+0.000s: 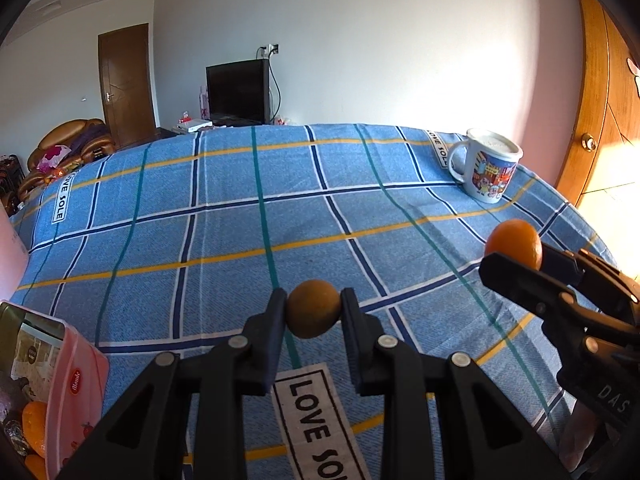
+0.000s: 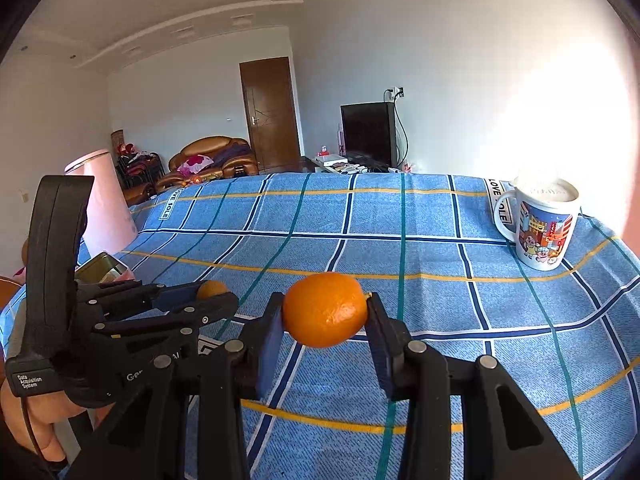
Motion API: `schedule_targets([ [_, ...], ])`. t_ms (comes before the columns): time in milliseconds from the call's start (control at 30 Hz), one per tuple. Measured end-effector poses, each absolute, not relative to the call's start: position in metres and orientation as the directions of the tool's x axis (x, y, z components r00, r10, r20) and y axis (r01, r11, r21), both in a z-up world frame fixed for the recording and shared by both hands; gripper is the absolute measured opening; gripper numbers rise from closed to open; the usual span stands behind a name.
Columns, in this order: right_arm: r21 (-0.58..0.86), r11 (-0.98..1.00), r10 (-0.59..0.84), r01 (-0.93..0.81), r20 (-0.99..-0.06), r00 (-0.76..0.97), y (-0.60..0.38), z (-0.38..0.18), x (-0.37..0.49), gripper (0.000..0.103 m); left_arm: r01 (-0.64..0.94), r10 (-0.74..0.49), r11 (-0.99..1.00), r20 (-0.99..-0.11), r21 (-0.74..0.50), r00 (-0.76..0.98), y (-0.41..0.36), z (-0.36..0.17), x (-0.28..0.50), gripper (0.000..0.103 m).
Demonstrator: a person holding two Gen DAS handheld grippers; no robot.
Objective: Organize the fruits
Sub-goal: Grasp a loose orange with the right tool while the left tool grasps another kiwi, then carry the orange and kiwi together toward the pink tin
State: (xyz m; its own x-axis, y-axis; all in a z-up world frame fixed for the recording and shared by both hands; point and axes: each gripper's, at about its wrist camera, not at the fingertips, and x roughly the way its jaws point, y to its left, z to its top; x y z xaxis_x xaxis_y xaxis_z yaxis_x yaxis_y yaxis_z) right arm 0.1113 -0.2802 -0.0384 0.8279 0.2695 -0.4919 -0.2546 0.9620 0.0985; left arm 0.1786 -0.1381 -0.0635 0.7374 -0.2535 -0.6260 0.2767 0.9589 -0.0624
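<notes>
My left gripper [image 1: 313, 309] is shut on a small brown round fruit [image 1: 313, 308], held just above the blue checked cloth [image 1: 240, 220]. My right gripper [image 2: 326, 310] is shut on an orange mandarin [image 2: 325, 309], also clear of the cloth. In the left wrist view the right gripper [image 1: 516, 254] shows at the right with the mandarin [image 1: 514, 243]. In the right wrist view the left gripper [image 2: 214, 294] shows at the left with the brown fruit [image 2: 211, 289]. A pink box [image 1: 76, 396] at the lower left holds mandarins [image 1: 34, 426] and darker items.
A cartoon-printed white mug [image 1: 486, 170] stands at the cloth's far right corner. A pink cylinder [image 2: 106, 200] stands at the far left edge. Beyond the surface are a television [image 1: 238, 92], a brown sofa [image 2: 212, 162] and a wooden door [image 1: 128, 84].
</notes>
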Motion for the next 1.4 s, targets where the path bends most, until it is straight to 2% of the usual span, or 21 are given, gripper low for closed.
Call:
schedule_targets([
  [700, 0.085, 0.961, 0.274, -0.263, -0.409, 0.87, -0.283, -0.032, 0.097, 0.042, 0.246, -0.238, 0.968, -0.534, -0.058, 0.811, -0.129, -0.053, 0.161, 0.028],
  [1400, 0.019, 0.964, 0.257, -0.265, -0.315, 0.914, -0.274, -0.025, 0.075, 0.042, 0.206, -0.182, 0.978, -0.41, 0.015, 0.894, -0.125, -0.041, 0.129, 0.028],
])
